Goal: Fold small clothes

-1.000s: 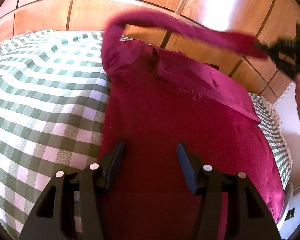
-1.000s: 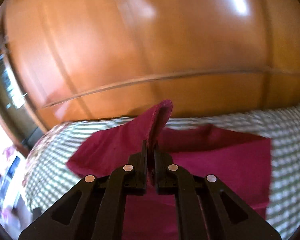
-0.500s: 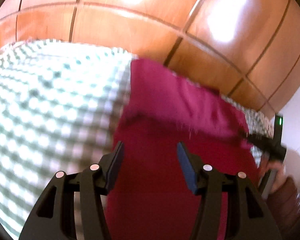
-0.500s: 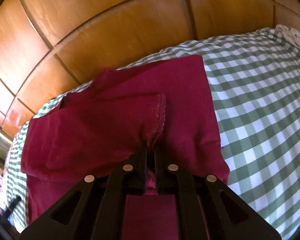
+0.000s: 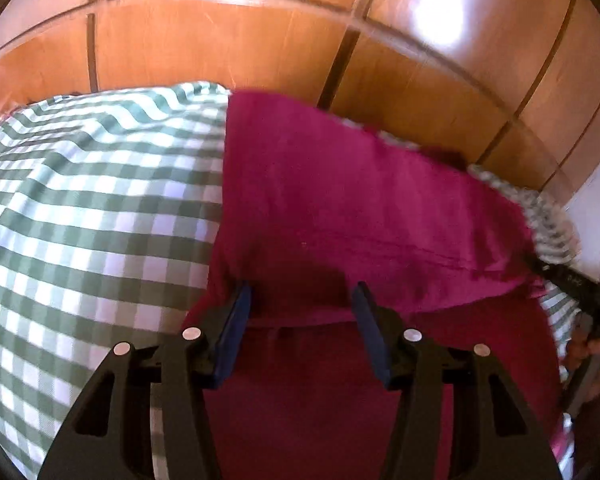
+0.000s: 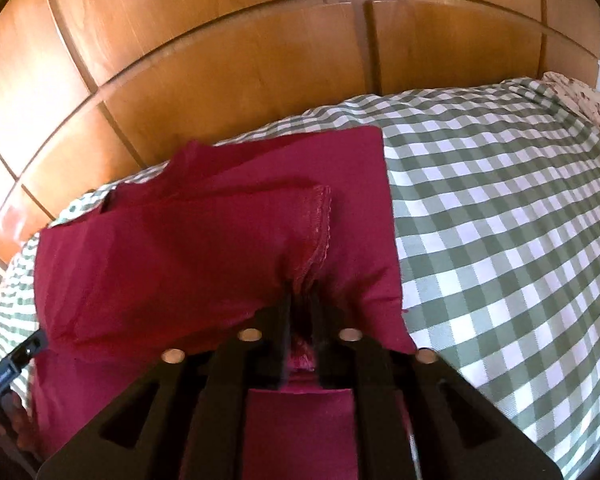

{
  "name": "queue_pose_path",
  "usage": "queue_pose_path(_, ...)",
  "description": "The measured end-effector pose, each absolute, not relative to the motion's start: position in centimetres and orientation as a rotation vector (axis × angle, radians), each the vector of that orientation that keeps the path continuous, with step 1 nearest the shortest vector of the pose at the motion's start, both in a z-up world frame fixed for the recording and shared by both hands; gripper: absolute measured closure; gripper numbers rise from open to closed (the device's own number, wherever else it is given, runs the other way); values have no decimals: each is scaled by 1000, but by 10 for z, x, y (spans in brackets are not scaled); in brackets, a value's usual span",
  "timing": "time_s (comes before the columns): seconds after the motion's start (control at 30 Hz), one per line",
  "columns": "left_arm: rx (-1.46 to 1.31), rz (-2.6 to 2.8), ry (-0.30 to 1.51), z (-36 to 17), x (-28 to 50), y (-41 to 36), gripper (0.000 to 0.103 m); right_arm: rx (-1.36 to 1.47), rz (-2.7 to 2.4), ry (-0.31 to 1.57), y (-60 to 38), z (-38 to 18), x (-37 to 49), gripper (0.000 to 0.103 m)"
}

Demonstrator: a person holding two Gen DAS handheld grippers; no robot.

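Observation:
A dark red garment (image 5: 340, 208) lies flat on the green-and-white checked bedcover (image 5: 100, 208). A folded-over part with a stitched hem (image 6: 322, 224) rests across its body (image 6: 160, 256). My right gripper (image 6: 302, 294) is low on the cloth. Its jaws are opening, only a narrow gap apart, with the bunched end of that fold still pinched between them. My left gripper (image 5: 300, 288) hovers open over the garment's near half, its blue pads (image 5: 236, 332) clear of the cloth. The right gripper (image 5: 572, 280) shows at the right edge of the left wrist view.
Wooden panelled doors (image 6: 260, 60) rise right behind the bed. The checked cover (image 6: 500, 240) runs wide to the right of the garment, ending at a flowered pillow (image 6: 580, 96). The left gripper's body (image 6: 8, 368) and a hand (image 5: 596, 348) sit at the frame edges.
The right gripper came down from above and laid the lifted red fold across the garment; its jaws have parted slightly. The left gripper shifted over the garment, still open.

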State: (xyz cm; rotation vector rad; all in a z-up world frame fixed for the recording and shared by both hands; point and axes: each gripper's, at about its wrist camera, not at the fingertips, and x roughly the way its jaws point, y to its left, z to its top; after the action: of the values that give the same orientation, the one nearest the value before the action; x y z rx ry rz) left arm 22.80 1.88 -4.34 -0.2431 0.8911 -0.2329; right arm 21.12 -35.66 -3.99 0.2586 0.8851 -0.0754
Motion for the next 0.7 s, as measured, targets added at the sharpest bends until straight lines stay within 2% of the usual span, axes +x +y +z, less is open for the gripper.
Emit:
queue_pose_path(0.03, -256, -239, 875, -38, 226, 24, 46, 252, -92, 851, -357, -31, 206, 48)
queue_pose_path(0.1, -293, -223, 830, -24, 228, 45, 39, 238, -63, 783, -350, -13, 196, 48)
queue_pose_path(0.17, -353, -194, 825, -18, 241, 65, 38, 224, -25, 765, -338, -6, 195, 48)
queue_pose_path(0.23, -423, -172, 842, -20, 258, 80, 37, 199, 21, 763, -322, -5, 198, 41)
queue_pose_path(0.5, -596, -226, 952, -43, 325, 92, 35, 103, 40, 816, -284, -36, 224, 41)
queue_pose_path(0.57, -624, -230, 955, -46, 339, 87, 38, 104, 29, 832, -284, -44, 228, 41)
queue_pose_path(0.6, -622, -240, 948, -46, 343, 82, 51, 106, 26, 832, -285, -47, 229, 41)
queue_pose_path(0.63, -602, -253, 943, -45, 346, 76, 79, 107, 23, 831, -285, -48, 229, 41)
queue_pose_path(0.7, -541, -231, 901, -38, 344, 65, 90, 101, 19, 827, -284, -47, 229, 41)
